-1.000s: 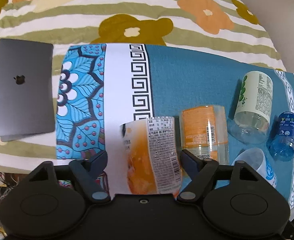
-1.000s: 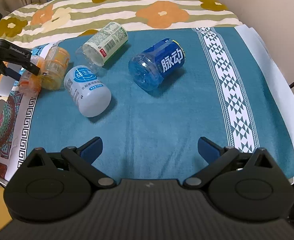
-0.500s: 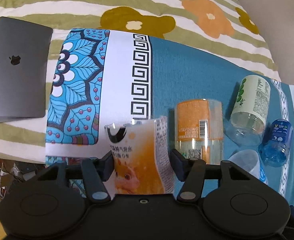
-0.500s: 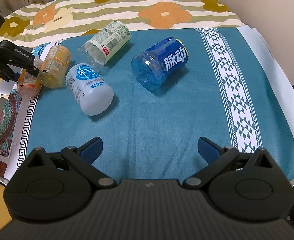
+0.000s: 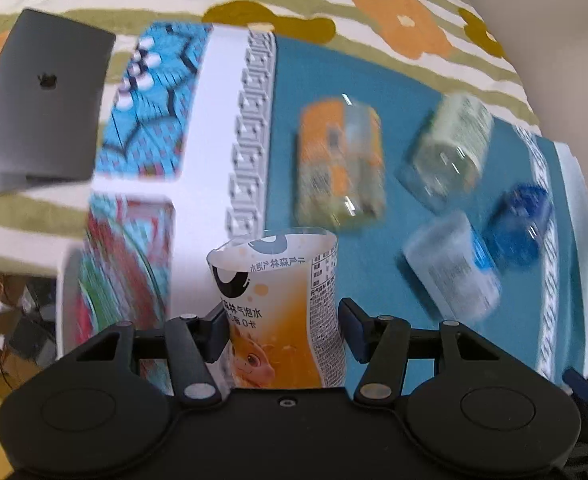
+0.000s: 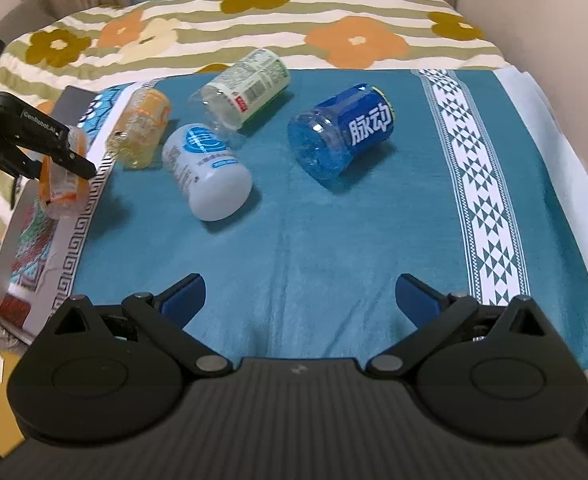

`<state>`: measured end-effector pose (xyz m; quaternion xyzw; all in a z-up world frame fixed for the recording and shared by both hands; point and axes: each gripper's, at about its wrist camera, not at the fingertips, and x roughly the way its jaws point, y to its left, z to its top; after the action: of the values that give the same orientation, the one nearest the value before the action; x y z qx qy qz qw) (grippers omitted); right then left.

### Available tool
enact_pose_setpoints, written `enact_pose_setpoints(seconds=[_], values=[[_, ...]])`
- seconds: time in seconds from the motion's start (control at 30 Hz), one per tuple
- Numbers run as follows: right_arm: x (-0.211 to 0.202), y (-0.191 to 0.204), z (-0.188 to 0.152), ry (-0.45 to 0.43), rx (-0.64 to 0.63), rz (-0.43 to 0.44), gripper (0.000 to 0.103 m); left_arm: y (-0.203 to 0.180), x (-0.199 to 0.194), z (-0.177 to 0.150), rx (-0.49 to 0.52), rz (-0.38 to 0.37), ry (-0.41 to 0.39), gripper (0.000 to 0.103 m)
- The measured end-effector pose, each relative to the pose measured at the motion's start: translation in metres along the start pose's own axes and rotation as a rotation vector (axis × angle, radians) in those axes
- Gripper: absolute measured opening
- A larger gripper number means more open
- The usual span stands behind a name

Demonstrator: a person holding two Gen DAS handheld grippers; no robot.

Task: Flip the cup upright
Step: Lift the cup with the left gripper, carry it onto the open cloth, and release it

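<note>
My left gripper [image 5: 282,328] is shut on an orange-and-white labelled cup [image 5: 280,312], its cut open rim pointing away from the camera. In the right wrist view the same cup [image 6: 60,178] hangs in that gripper [image 6: 72,152] above the cloth's left edge. Several other cups lie on their sides on the teal cloth: an orange one [image 6: 140,132], a white one with a blue logo [image 6: 208,174], a green-labelled one [image 6: 246,86] and a blue one [image 6: 341,136]. My right gripper [image 6: 299,298] is open and empty, low over the near cloth.
A closed grey laptop [image 5: 42,100] lies on the striped floral bedspread [image 6: 254,20] at the left. The teal cloth [image 6: 333,240] has a white patterned band [image 6: 485,200] at right. A pale wall stands at the right.
My left gripper has lifted and turned the orange-and-white cup, pulling back from the other cups. The right gripper has stayed nearly still.
</note>
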<state>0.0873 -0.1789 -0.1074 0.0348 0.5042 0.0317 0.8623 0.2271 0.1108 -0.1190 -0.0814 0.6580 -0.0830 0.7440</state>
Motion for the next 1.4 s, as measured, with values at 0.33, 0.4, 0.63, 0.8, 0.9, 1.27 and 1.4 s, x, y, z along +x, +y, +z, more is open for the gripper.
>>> enact_pose_setpoints(seconds=[0.33, 0.4, 0.63, 0.8, 0.9, 1.27, 1.4], values=[[-0.028, -0.027, -0.011, -0.021, -0.018, 0.05, 0.103, -0.079, 0.019, -0.067, 0.07, -0.077, 0.133, 0.061], [-0.032, -0.035, -0.015, -0.019, -0.008, 0.056, 0.103, -0.096, 0.029, -0.073, 0.087, -0.087, 0.151, 0.061], [-0.032, -0.064, -0.025, -0.01, 0.031, 0.055, 0.103, -0.144, 0.065, -0.069, 0.154, -0.066, 0.157, 0.061], [-0.028, -0.078, -0.03, 0.0, 0.054, 0.057, 0.103, -0.153, 0.086, -0.064, 0.142, -0.051, 0.171, 0.061], [-0.029, -0.082, -0.03, -0.003, 0.062, 0.06, 0.103, -0.153, 0.09, -0.062, 0.134, -0.049, 0.166, 0.061], [-0.028, -0.084, -0.027, -0.005, 0.054, 0.069, 0.103, -0.151, 0.091, -0.058, 0.136, -0.026, 0.127, 0.092], [-0.028, -0.082, -0.026, -0.004, 0.046, 0.07, 0.103, -0.154, 0.087, -0.062, 0.146, -0.014, 0.106, 0.093]])
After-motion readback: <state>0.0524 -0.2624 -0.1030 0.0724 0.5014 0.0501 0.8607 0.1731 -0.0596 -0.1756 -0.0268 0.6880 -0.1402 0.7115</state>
